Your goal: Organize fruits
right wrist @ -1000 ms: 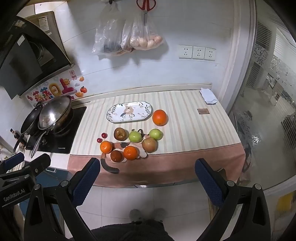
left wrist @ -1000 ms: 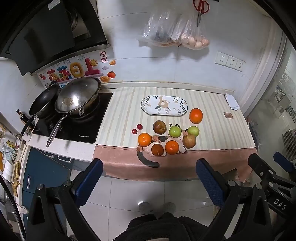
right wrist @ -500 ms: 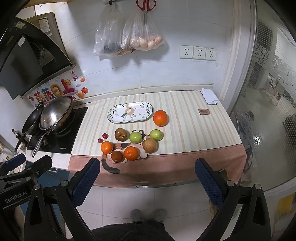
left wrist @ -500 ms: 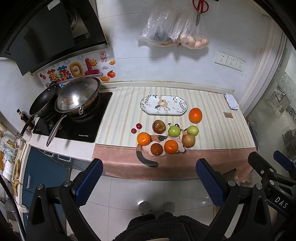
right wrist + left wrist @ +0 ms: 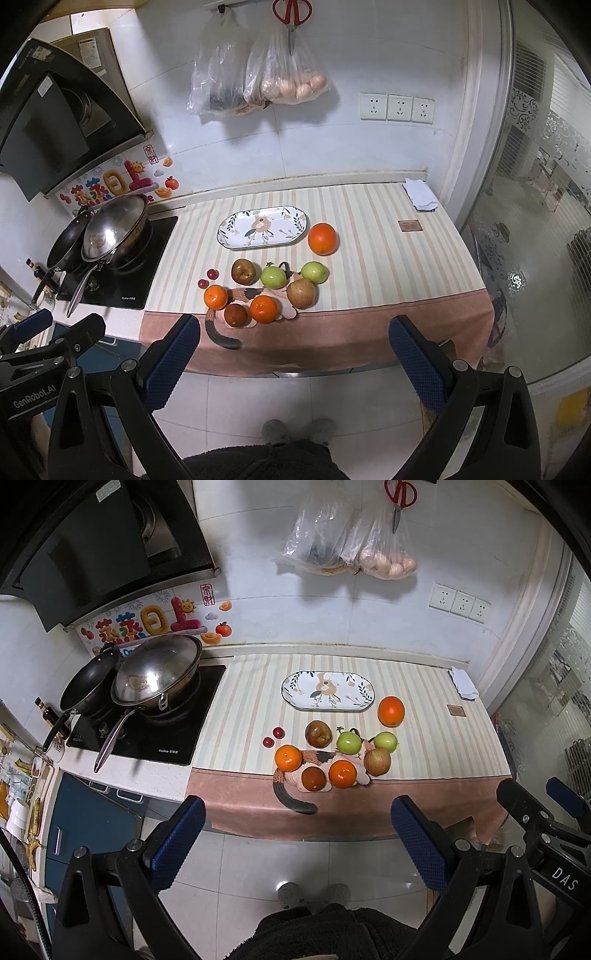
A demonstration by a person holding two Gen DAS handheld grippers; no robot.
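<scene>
Jaws spread wide on the left gripper (image 5: pixel 297 827) and on the right gripper (image 5: pixel 295 347) alike, released, nothing between them. Both held back from the counter (image 5: pixel 424 738), above the floor tiles, well short of its near edge.

Straight ahead of both pairs of jaws, near that edge: the fruit cluster, loose, touching or nearly so. Two tangerines (image 5: pixel 288 757) (image 5: pixel 342 773), a dark brown fruit (image 5: pixel 313 778) between them, resting on a cat-shaped mat (image 5: pixel 317 757) with its tail (image 5: pixel 291 803) drooping over the edge toward the jaws. Beyond these, a bruised brown apple (image 5: pixel 318 733), two green apples (image 5: pixel 348 741) (image 5: pixel 385 741) and a russet apple (image 5: pixel 377 761). Two small red fruits (image 5: pixel 278 732) (image 5: pixel 268 741) ahead and slightly toward the left finger. A large orange (image 5: pixel 391 711) farther ahead, toward the right finger, apart from the cluster. Farthest ahead, an oval patterned plate (image 5: pixel 328 691), bare, just beside the orange.

Step in hand, by all appearances: the approach, with no fruit yet picked and nothing yet sorted. Likely destination the plate, though that is only a guess.

Next move calls for bringing one pair of jaws forward and down over a single fruit at the cluster's edge, a tangerine or the lone orange being easiest to reach cleanly. Needs a centred, gentle close: round fruit, prone to rolling and nudging neighbours off the edge.
</scene>
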